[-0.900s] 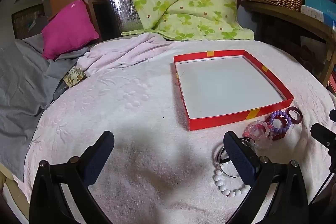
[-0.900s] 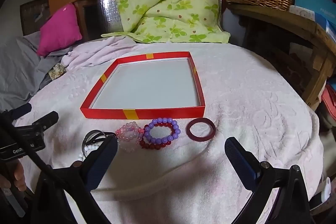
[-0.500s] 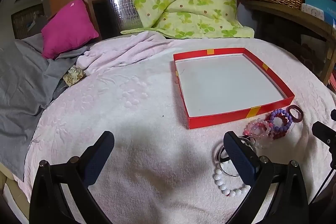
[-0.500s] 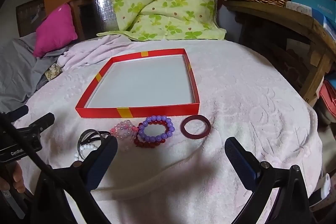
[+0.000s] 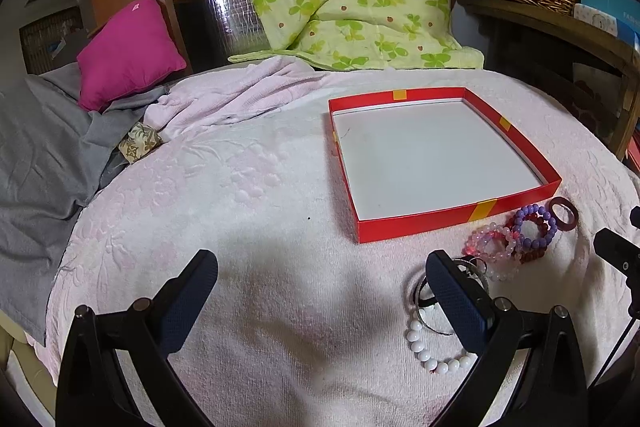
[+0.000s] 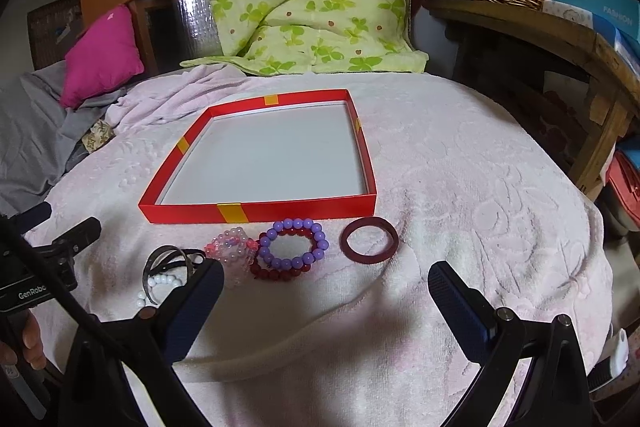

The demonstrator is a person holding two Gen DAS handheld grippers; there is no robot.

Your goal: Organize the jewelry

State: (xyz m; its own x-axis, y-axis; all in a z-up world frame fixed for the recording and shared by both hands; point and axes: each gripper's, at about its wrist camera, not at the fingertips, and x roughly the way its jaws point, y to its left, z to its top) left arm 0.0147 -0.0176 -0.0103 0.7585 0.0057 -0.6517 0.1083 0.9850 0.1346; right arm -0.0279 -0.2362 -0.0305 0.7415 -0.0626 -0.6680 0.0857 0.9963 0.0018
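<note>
The right tongs (image 6: 324, 303) have edged closer to the bracelets, the purple bead bracelet (image 6: 294, 243) now nearer their spread, empty fingers. The left tongs (image 5: 320, 291) hover likewise released, over the white bead bracelet (image 5: 436, 355). All jewelry lies on the pink blanket (image 6: 460, 187) just before the red tray (image 6: 256, 213).

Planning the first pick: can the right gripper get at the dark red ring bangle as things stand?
Probably yes. The right gripper is open and empty, and the dark red ring bangle lies flat on the pink towel just ahead, apart from the beaded bracelets, with nothing between.
</note>
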